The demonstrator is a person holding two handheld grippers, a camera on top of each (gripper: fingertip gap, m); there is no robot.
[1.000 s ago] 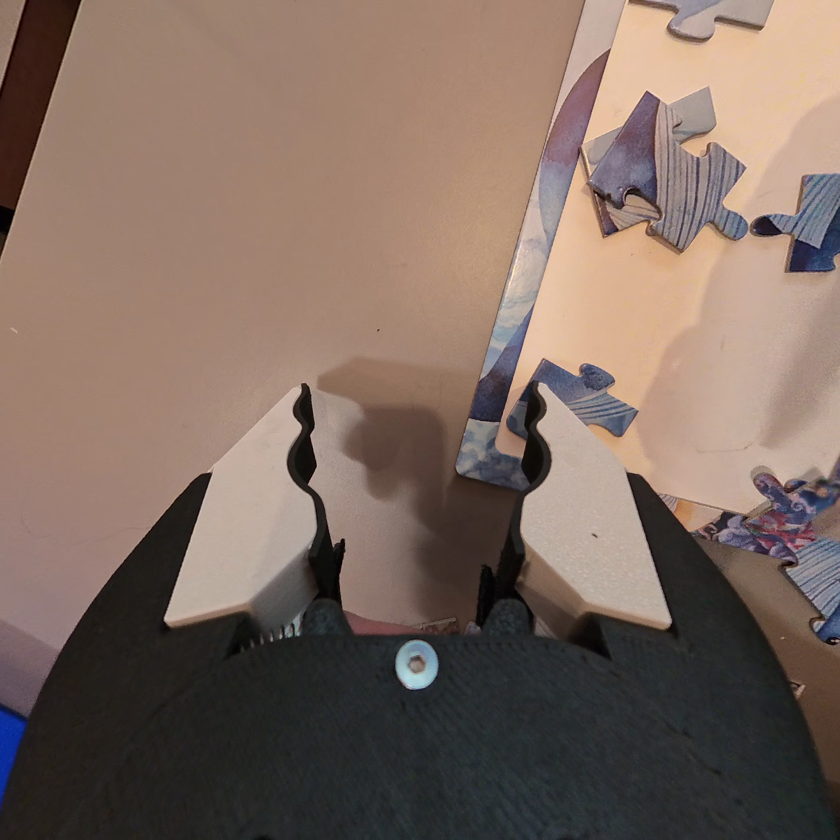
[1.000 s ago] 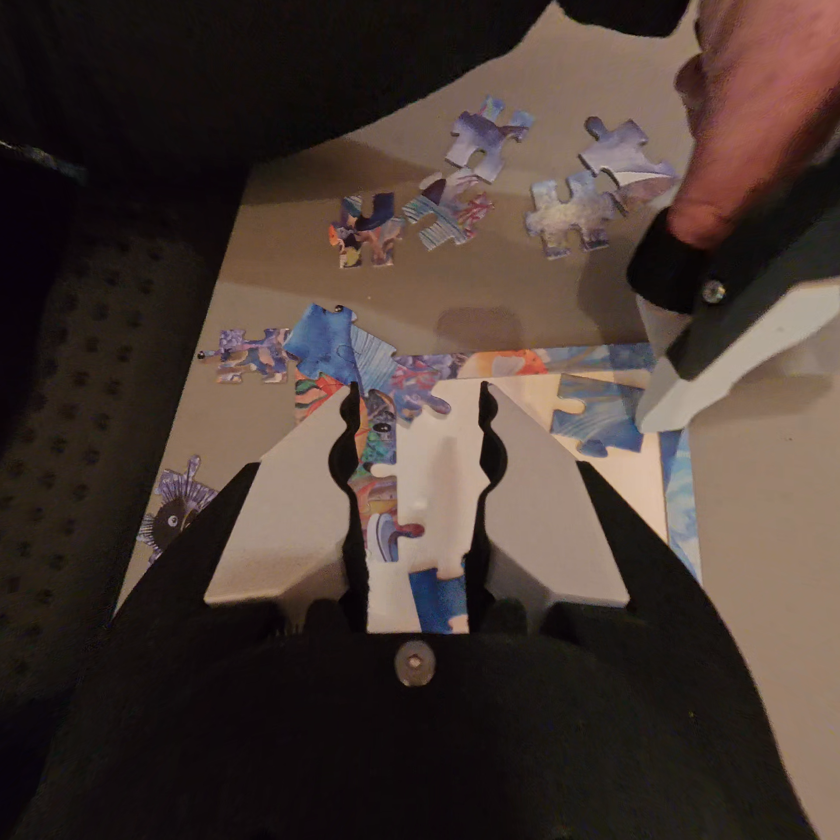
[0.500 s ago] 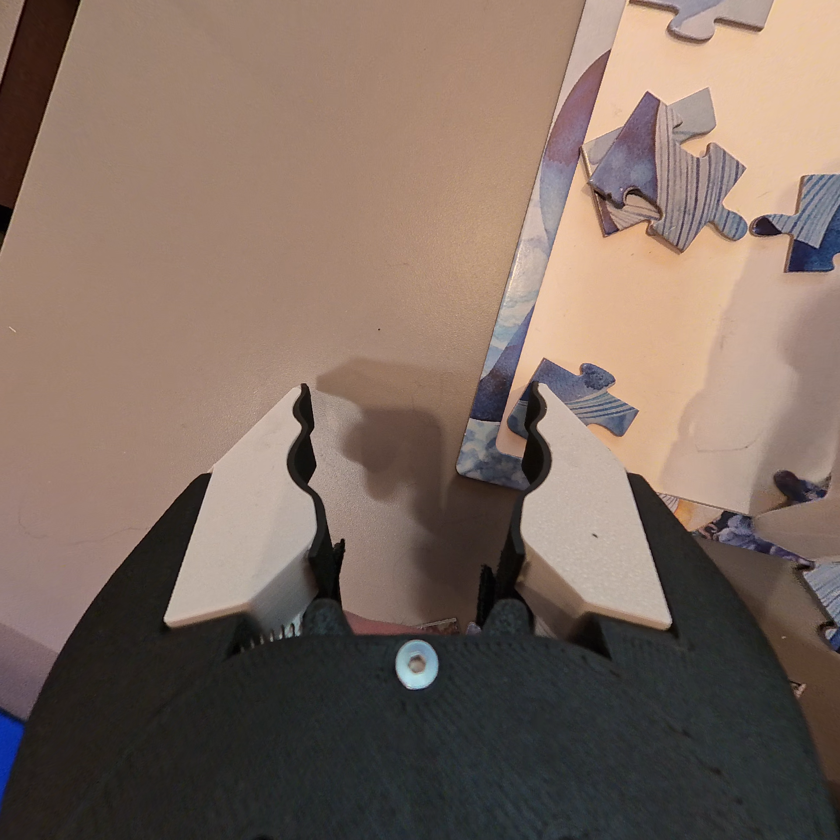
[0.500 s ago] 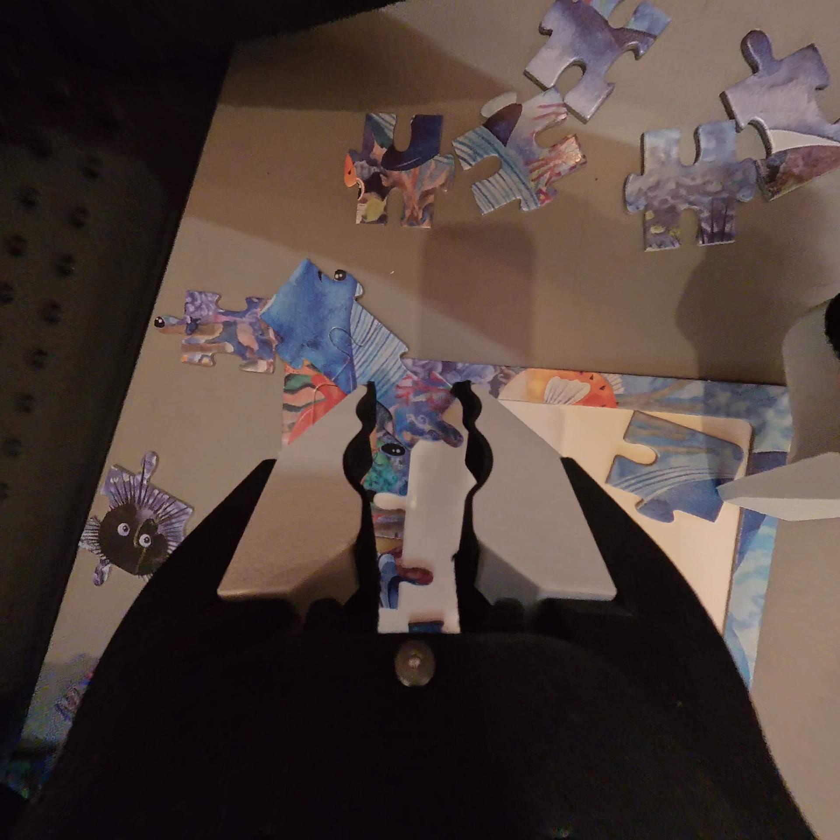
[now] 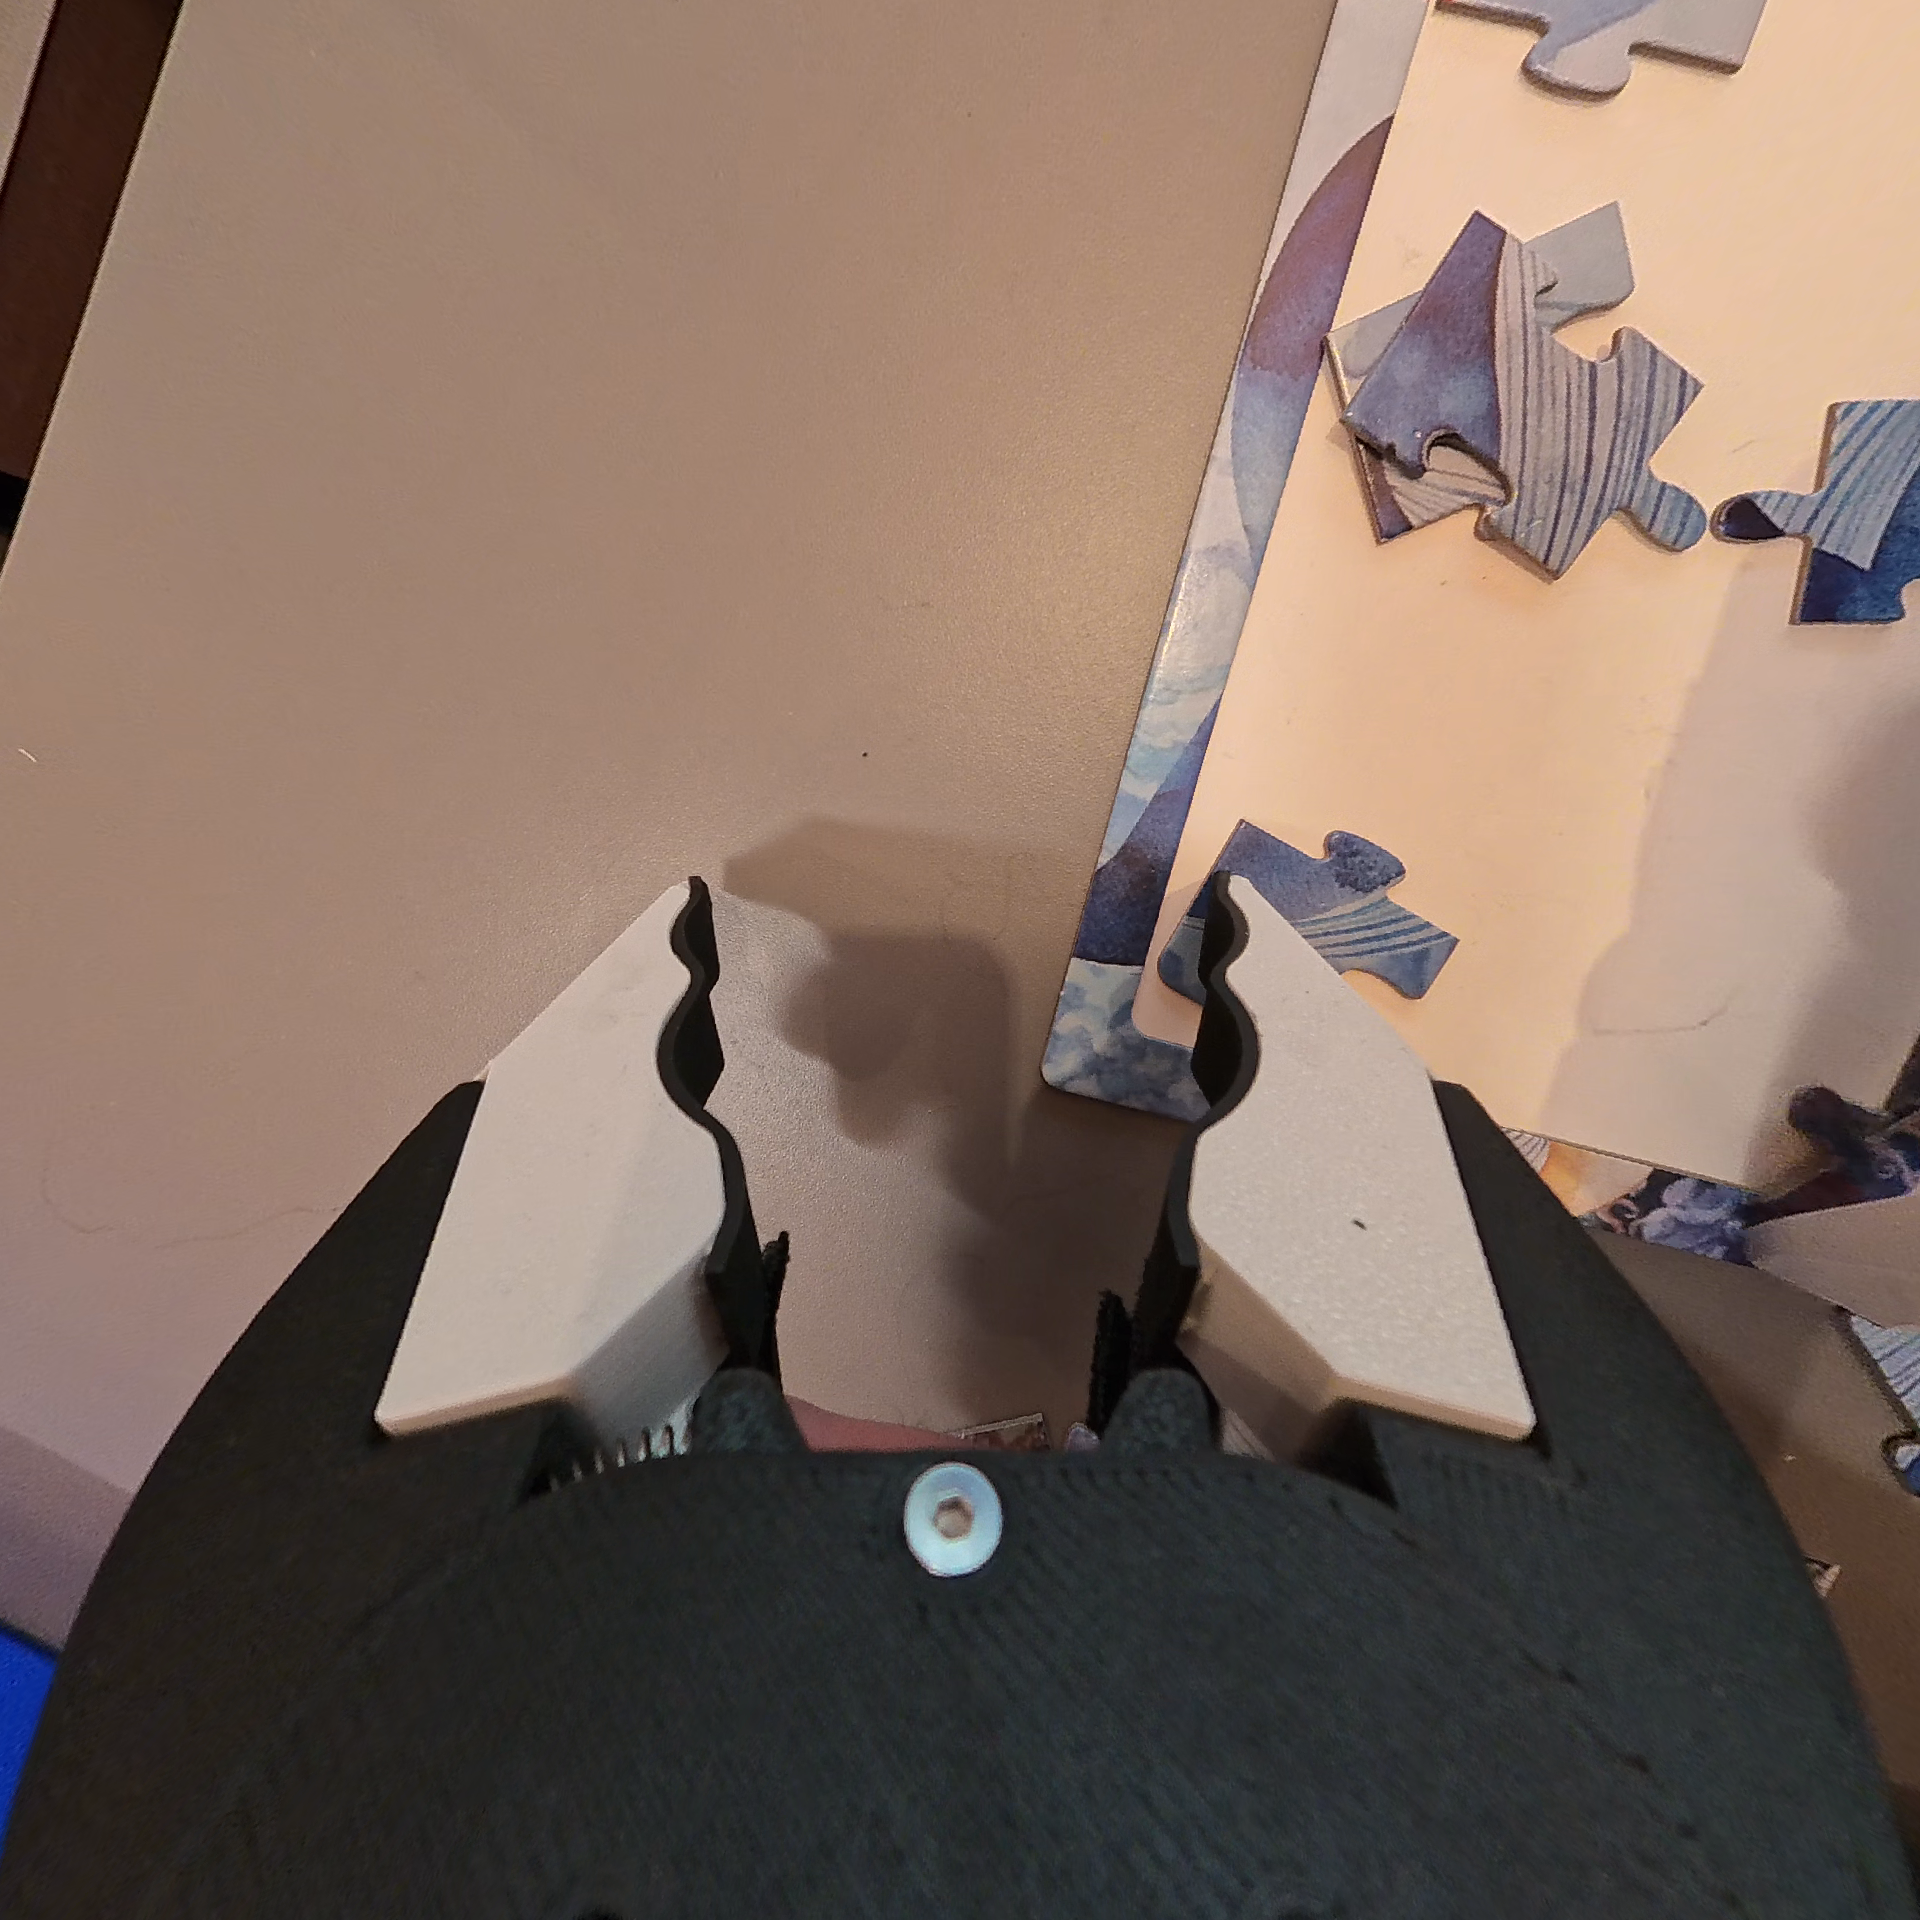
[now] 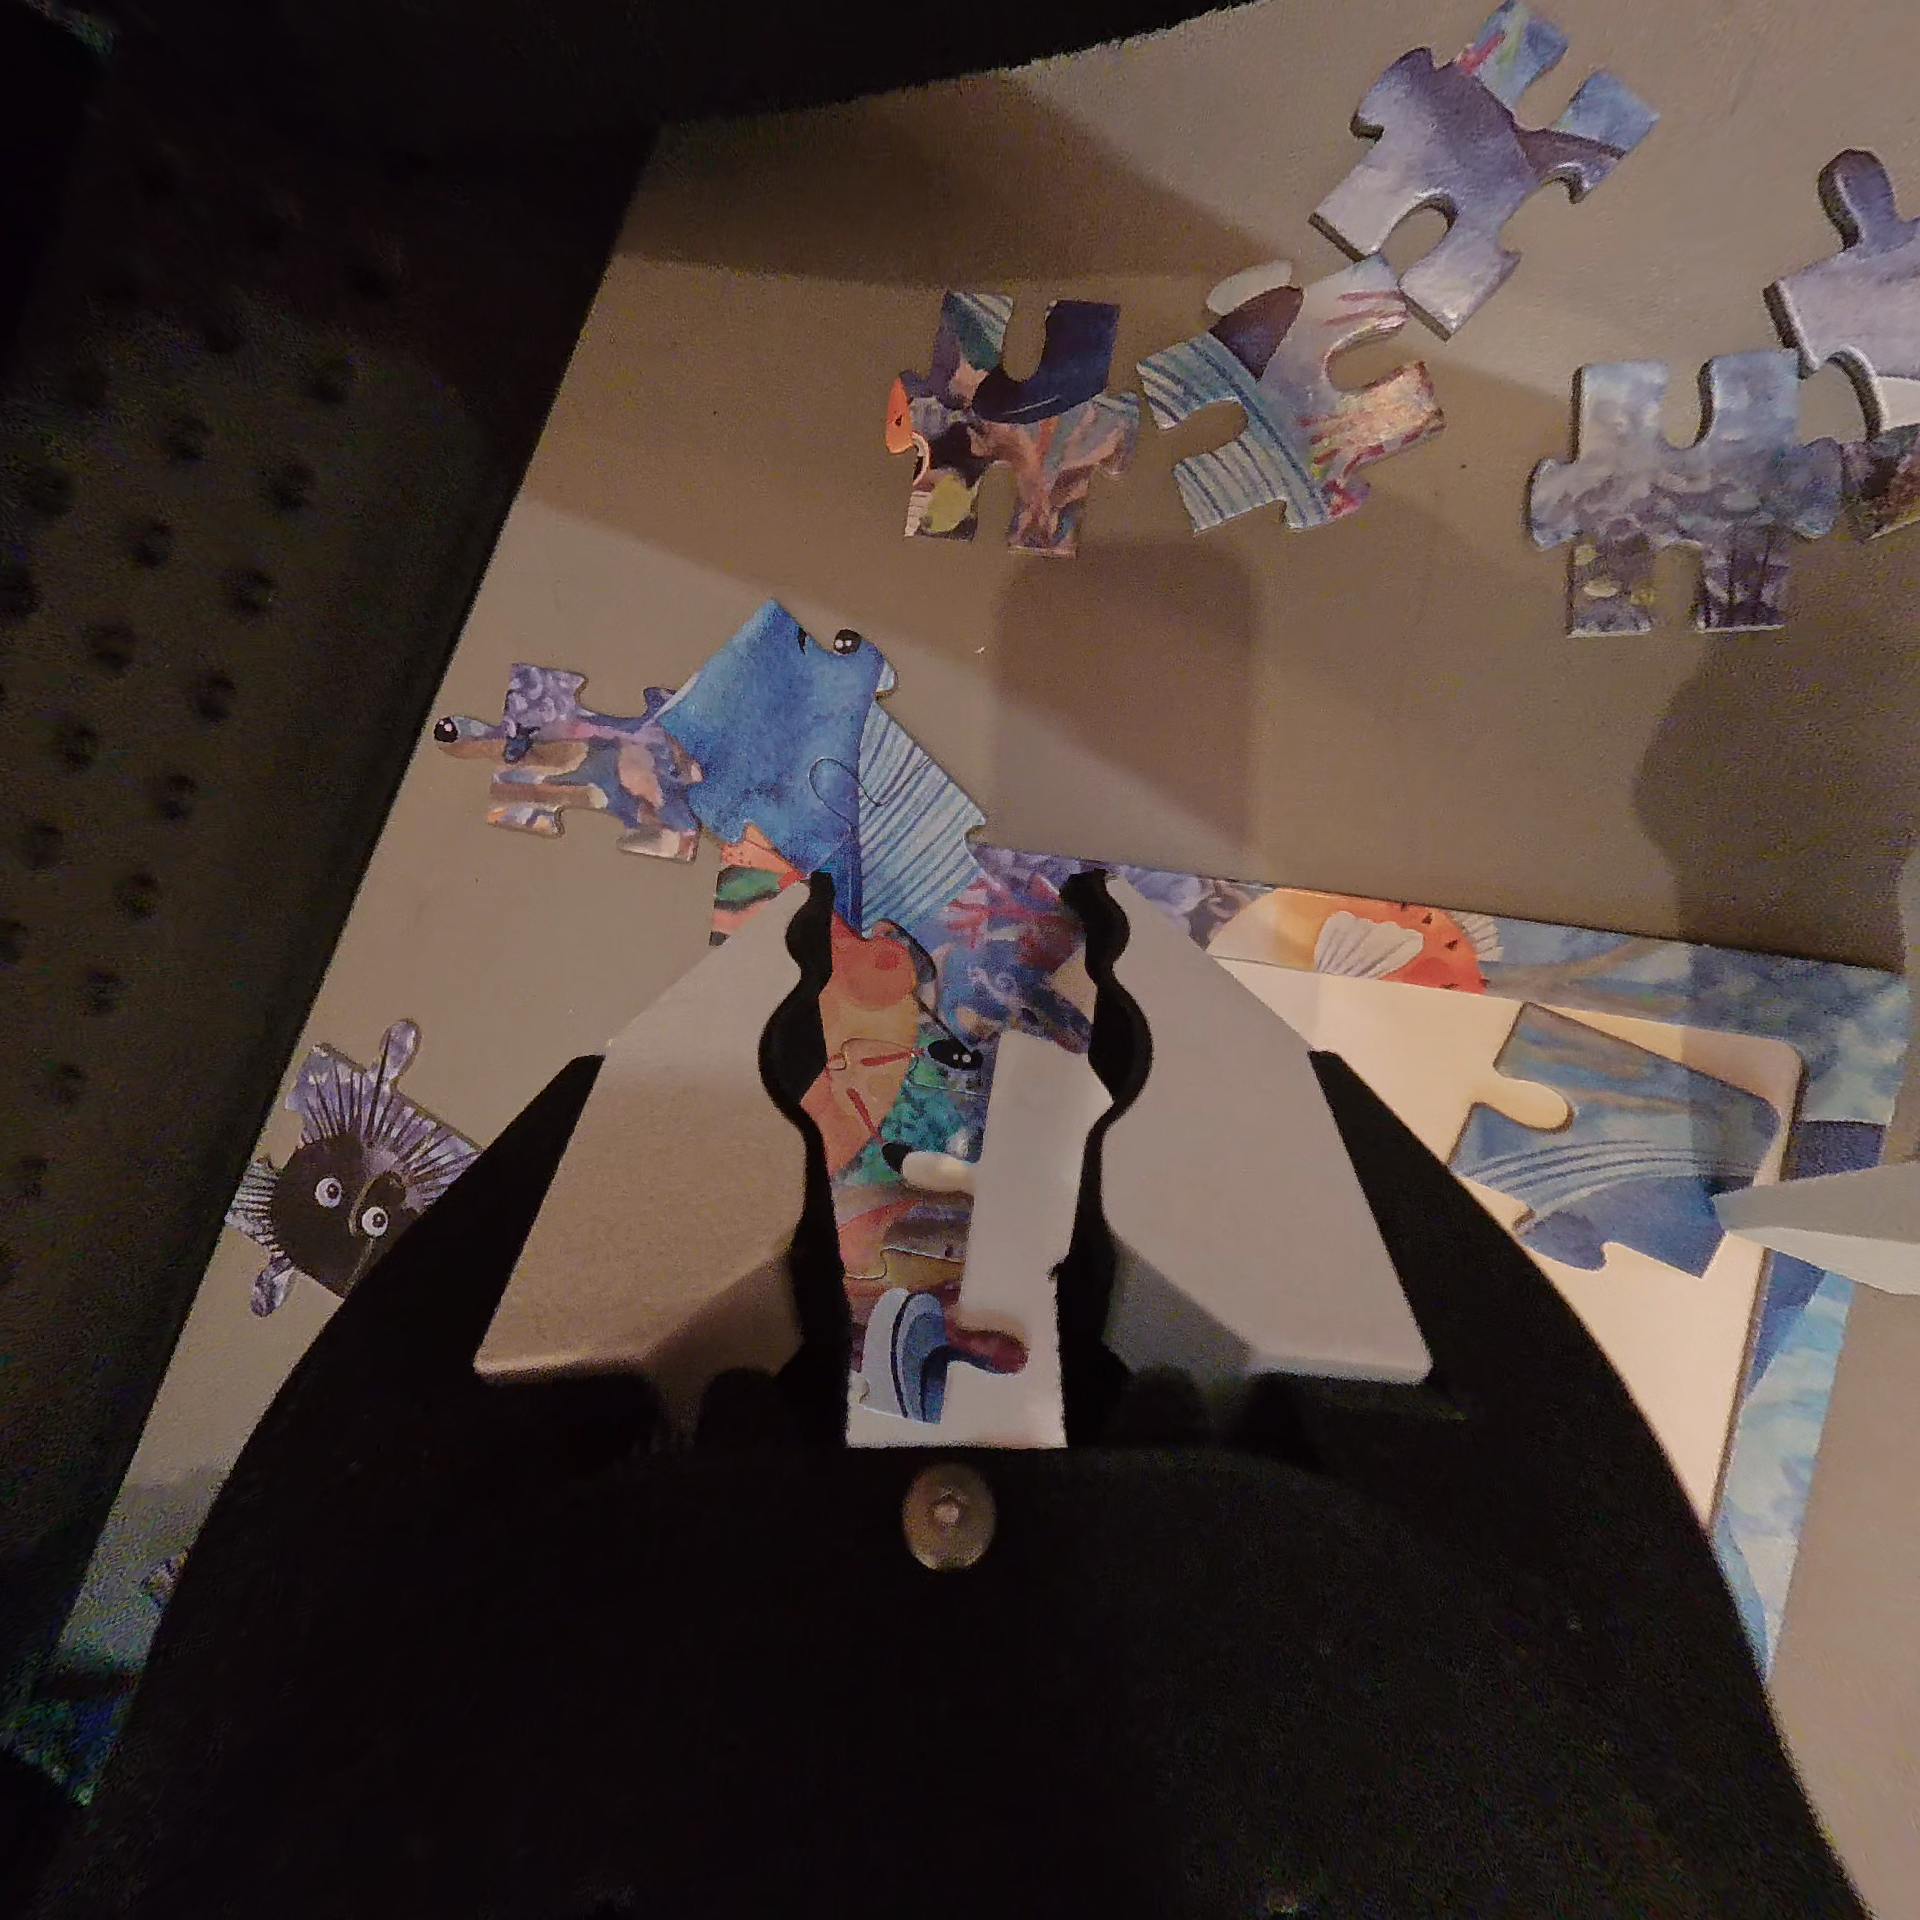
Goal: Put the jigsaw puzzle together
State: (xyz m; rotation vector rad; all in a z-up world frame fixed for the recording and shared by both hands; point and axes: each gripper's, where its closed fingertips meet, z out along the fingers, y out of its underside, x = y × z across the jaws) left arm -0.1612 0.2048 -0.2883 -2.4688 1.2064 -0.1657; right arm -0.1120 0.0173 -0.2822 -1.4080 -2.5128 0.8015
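Puzzle tray (image 5: 1184, 727) with loose pieces (image 5: 1527, 416)

A beige tabletop (image 5: 644, 499) lies under and ahead of the jaws. Far left of the jaws in the right wrist view is a dark surface with small holes (image 6: 156, 644). A blue patch (image 5: 26, 1652) sits at the lower left.

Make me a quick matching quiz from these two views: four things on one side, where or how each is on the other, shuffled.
1. left gripper
2. spiky black fish piece
3. blue striped piece
4. right gripper

a. lying inside the puzzle tray
b. jaws wide apart over bare table
c. above assembled colourful pieces
d. on the table, outside the tray

Pairs: 1-b, 2-d, 3-a, 4-c
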